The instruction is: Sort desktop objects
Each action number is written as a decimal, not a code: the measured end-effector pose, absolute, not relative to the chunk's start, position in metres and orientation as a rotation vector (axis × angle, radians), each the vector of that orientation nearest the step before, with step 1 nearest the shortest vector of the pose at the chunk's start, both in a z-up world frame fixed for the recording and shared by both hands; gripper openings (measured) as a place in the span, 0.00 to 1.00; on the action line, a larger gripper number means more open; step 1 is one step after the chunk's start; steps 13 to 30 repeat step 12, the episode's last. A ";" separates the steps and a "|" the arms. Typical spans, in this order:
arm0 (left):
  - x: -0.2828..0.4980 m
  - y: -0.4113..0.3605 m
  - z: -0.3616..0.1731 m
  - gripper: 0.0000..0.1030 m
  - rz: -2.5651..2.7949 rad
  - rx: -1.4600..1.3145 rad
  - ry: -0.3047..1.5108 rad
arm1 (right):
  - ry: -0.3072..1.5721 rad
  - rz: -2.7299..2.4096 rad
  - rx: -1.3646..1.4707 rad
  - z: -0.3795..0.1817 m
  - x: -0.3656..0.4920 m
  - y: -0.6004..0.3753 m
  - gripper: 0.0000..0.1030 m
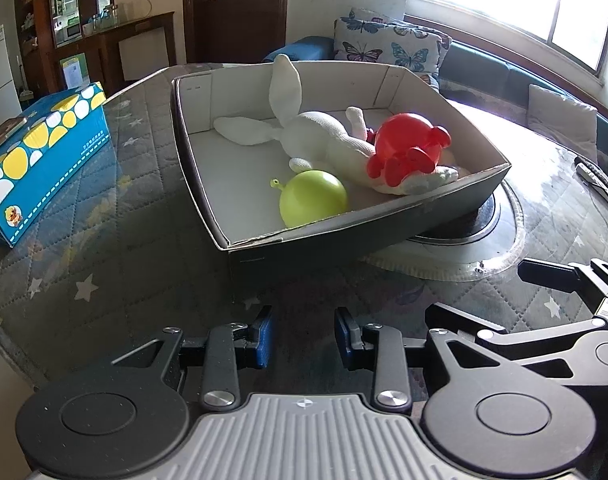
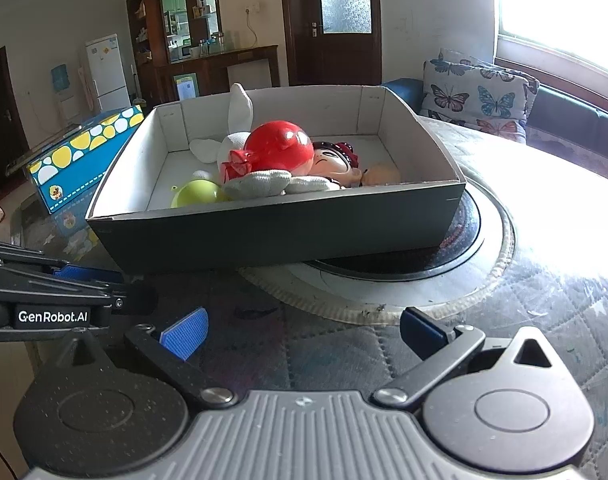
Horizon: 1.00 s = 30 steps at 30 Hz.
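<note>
Sitting in the open cardboard box (image 1: 388, 224) are all the toys in view: a white knitted rabbit (image 1: 328, 136) sprawled across the floor of it, a red pig-shaped balloon (image 1: 408, 148) resting on the rabbit's body, and a green balloon (image 1: 313, 199) tucked into the near corner, touching the front wall. From the right wrist view a doll's face (image 2: 336, 162) and something orange (image 2: 382, 174) peek out behind the red one; what the orange thing is, I can't tell.

Handling, as I judge it: both balloons look feather-light, smooth and springy, likely to squirt out of a hard pinch, so the knotted neck of the green one (image 1: 276, 183) looks the safest place to nip. The rabbit looks soft and floppy; an ear or a leg gives plenty of fabric, though lifting it would tip the red balloon off.

Out from the box now. It rests partly on a round black-and-white disc (image 2: 492, 248) set in the quilted, star-printed table cover (image 1: 104, 264), with a blue spotted carton (image 1: 44, 148) well off to its left.

Both tongs hang short of the box, holding nothing. The left gripper (image 1: 304, 330) has its blue pads (image 1: 267, 334) a modest gap apart; the right gripper (image 2: 304, 330) is spread wide.
</note>
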State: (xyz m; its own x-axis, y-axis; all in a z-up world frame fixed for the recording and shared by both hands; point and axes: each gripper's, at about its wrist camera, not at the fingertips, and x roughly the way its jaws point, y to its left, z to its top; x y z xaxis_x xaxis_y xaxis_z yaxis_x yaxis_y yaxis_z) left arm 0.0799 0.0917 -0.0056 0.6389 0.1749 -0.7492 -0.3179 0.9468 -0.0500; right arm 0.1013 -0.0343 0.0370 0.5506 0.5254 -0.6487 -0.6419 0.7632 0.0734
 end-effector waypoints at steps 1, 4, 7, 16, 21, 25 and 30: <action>0.081 0.092 -0.005 0.33 0.283 -0.185 0.831 | 0.702 0.696 -0.181 0.037 0.102 -0.034 1.00; 0.082 0.093 -0.004 0.33 0.286 -0.190 0.828 | 0.697 0.699 -0.178 0.039 0.105 -0.033 1.00; 0.084 0.095 -0.003 0.33 0.289 -0.204 0.827 | 0.694 0.700 -0.174 0.041 0.108 -0.032 1.00; 0.086 0.097 -0.003 0.33 0.290 -0.211 0.833 | 0.691 0.706 -0.174 0.042 0.110 -0.029 1.00; 0.086 0.097 -0.003 0.33 0.290 -0.211 0.833 | 0.691 0.706 -0.174 0.042 0.110 -0.029 1.00; 0.086 0.097 -0.003 0.33 0.290 -0.211 0.833 | 0.691 0.706 -0.174 0.042 0.110 -0.029 1.00; 0.086 0.097 -0.003 0.33 0.290 -0.211 0.833 | 0.691 0.706 -0.174 0.042 0.110 -0.029 1.00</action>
